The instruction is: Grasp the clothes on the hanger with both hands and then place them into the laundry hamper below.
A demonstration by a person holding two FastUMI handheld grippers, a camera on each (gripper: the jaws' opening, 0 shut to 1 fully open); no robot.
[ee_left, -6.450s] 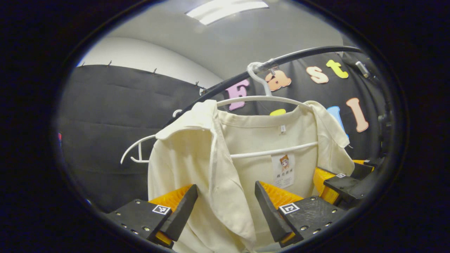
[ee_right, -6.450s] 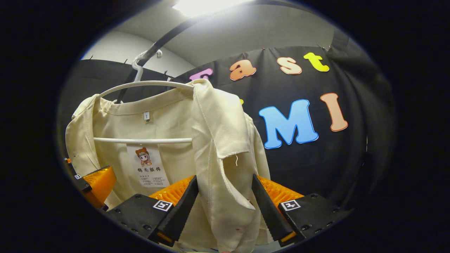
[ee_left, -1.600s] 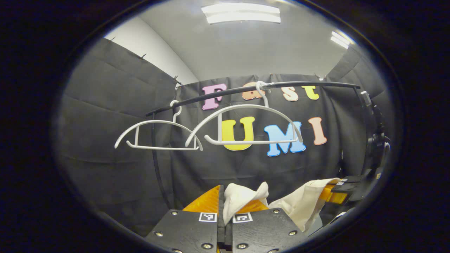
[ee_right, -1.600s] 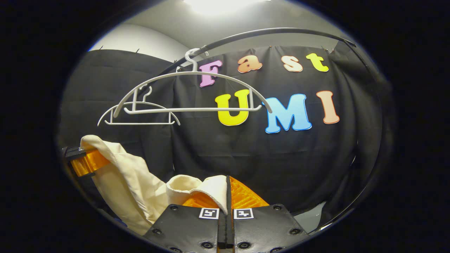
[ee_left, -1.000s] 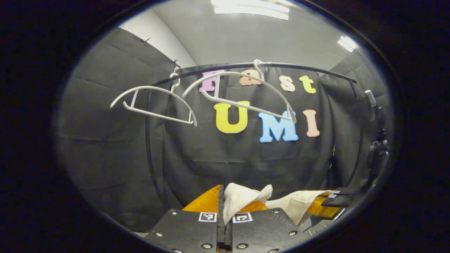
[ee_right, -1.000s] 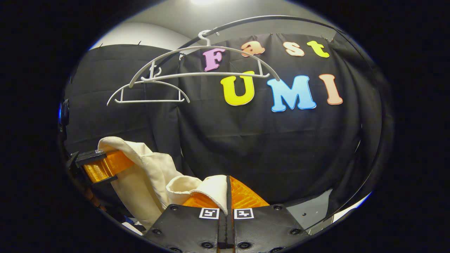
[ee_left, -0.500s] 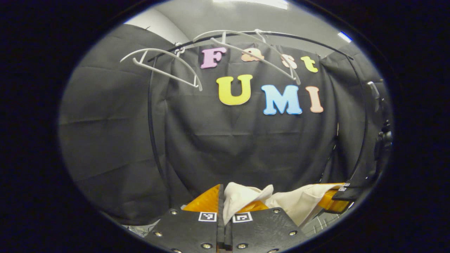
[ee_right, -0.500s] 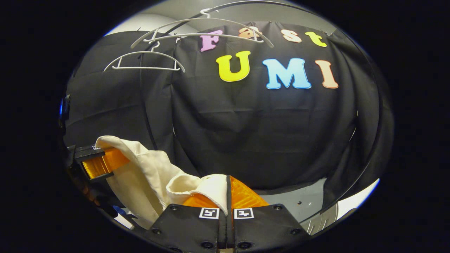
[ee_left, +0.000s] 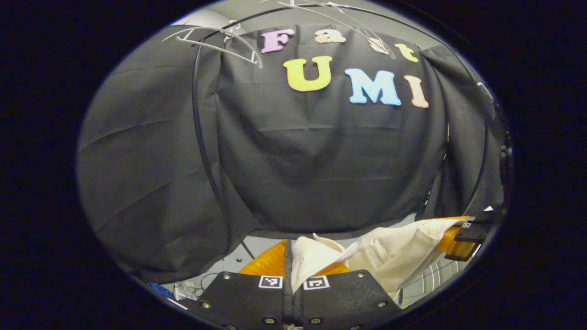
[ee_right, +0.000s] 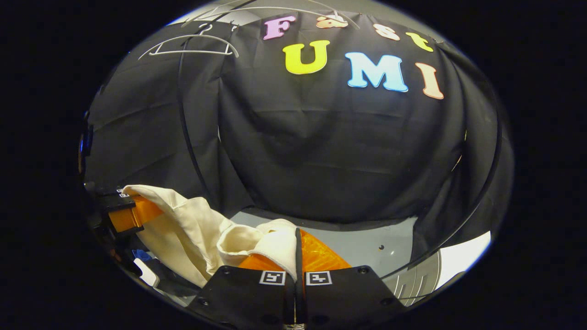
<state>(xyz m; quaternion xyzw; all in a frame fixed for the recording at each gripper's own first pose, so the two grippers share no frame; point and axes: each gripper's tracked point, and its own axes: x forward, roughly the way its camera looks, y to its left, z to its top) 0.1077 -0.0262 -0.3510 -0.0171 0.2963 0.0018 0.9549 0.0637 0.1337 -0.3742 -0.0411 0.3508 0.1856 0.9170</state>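
The cream garment [ee_left: 394, 252] is off the hangers and stretches between my two grippers. In the left gripper view my left gripper [ee_left: 290, 261] is shut on a fold of it, and the cloth runs right to the other gripper [ee_left: 463, 236] at the edge. In the right gripper view my right gripper [ee_right: 298, 256] is shut on the cream garment [ee_right: 192, 229], which runs left to the other gripper [ee_right: 124, 213]. Two bare white hangers [ee_left: 215, 39] hang on the black rail high above. A pale slatted rim [ee_left: 431, 275] at lower right may be the hamper.
The black cloth wall [ee_left: 321, 160] stands right ahead. A thin black rack pole [ee_left: 204, 151] curves down on the left. Grey floor [ee_right: 385, 252] shows below the cloth. A pale ribbed surface [ee_right: 422, 279] lies at lower right in the right gripper view.
Both grippers have gone down with the garment held between them. The hangers and rail have slid up to the top of both views, and floor now shows below.
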